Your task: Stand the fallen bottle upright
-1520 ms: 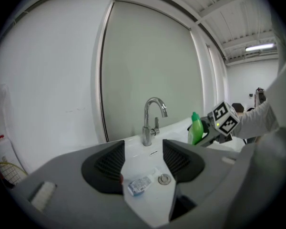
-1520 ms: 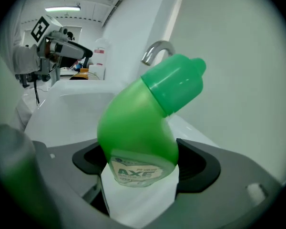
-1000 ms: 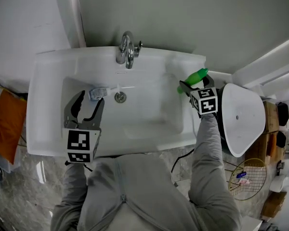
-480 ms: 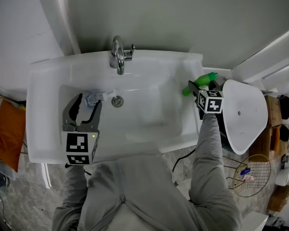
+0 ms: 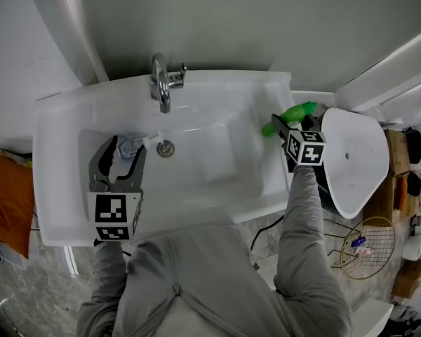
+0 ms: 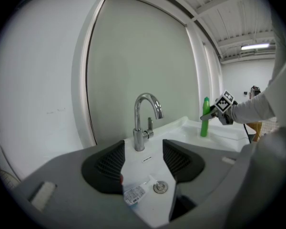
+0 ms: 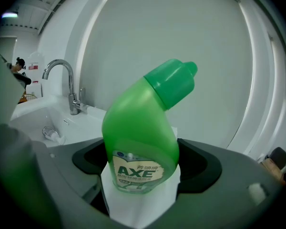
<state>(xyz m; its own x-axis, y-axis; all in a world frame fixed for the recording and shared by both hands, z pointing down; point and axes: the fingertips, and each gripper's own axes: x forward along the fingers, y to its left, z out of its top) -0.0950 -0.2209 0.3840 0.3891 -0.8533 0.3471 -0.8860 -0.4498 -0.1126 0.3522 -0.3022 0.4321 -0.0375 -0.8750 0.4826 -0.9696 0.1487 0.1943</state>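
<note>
A green AXE bottle (image 5: pixel 289 113) stands upright on the right ledge of the white sink (image 5: pixel 56 216), with its bent cap pointing right. My right gripper (image 5: pixel 292 121) is shut on its lower body, and the label fills the gap between the jaws in the right gripper view, bottle (image 7: pixel 143 132). From the left gripper view the green bottle (image 6: pixel 205 118) shows far off, upright. My left gripper (image 5: pixel 126 149) hangs open over the basin. A small clear bottle (image 5: pixel 133 144) lies on its side beside the drain (image 5: pixel 165 148), just ahead of the open jaws.
The chrome tap (image 5: pixel 160 86) rises at the back of the basin. A white rounded lid (image 5: pixel 351 167) sits close on the right of the sink. A wire basket (image 5: pixel 368 251) stands on the floor at the right, an orange item (image 5: pixel 7 188) at the left.
The head view has drifted, so the sink sits further left in the picture. The green bottle stays in my right gripper on the ledge. My left gripper still hovers open over the basin.
</note>
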